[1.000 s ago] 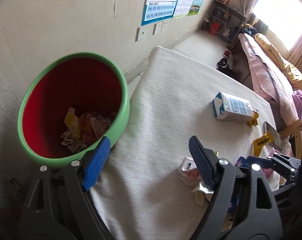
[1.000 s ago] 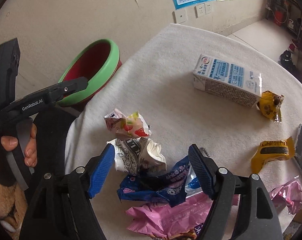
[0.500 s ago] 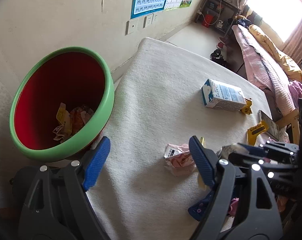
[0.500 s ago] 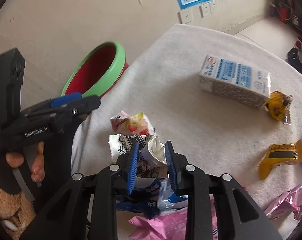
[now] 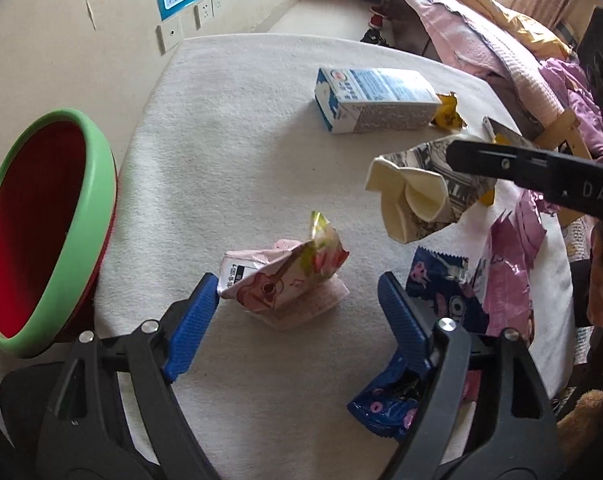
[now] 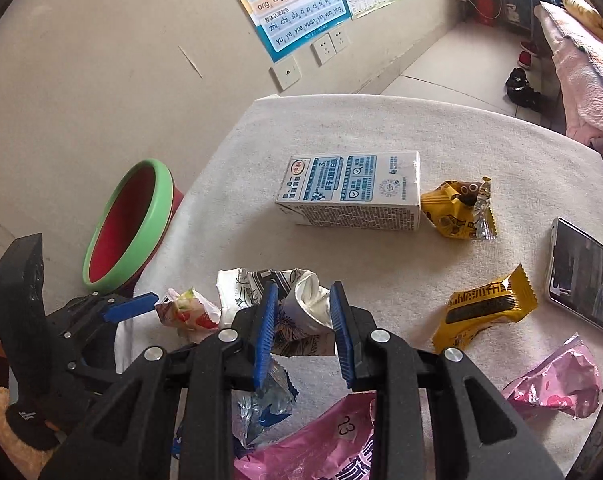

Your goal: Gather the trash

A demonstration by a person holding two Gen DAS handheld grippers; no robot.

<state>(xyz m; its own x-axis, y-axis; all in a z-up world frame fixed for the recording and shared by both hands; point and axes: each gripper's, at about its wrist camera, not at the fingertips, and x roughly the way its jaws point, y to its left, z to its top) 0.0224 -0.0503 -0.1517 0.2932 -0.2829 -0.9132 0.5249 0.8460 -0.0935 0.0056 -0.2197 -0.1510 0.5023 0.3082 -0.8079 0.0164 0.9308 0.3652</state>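
- Since the earlier frame, the right gripper [image 6: 303, 322] has been closed from wide spread onto the crumpled cup [image 6: 301, 300]; the cup is now pinched between the blue pads and lifted off the cloth [image 5: 241, 152].
- Left gripper [image 5: 297, 300] has been swung from the bin [image 5: 49, 232] over to the table; jaws spread, nothing pinched.
- Pink carton [image 5: 281, 276] lies on the cloth between the left fingers, one pad just beside its left end.
- Left gripper is angled steeply down; right is tilted down, cup seen held above the blue wrapper [image 5: 437, 280].
- Bin sits off the table's left edge, rim tilted toward the table.
- Milk box [image 6: 349, 192], yellow wrappers [image 6: 485, 312], pink bag [image 6: 557, 380] lie on the cloth, untouched.
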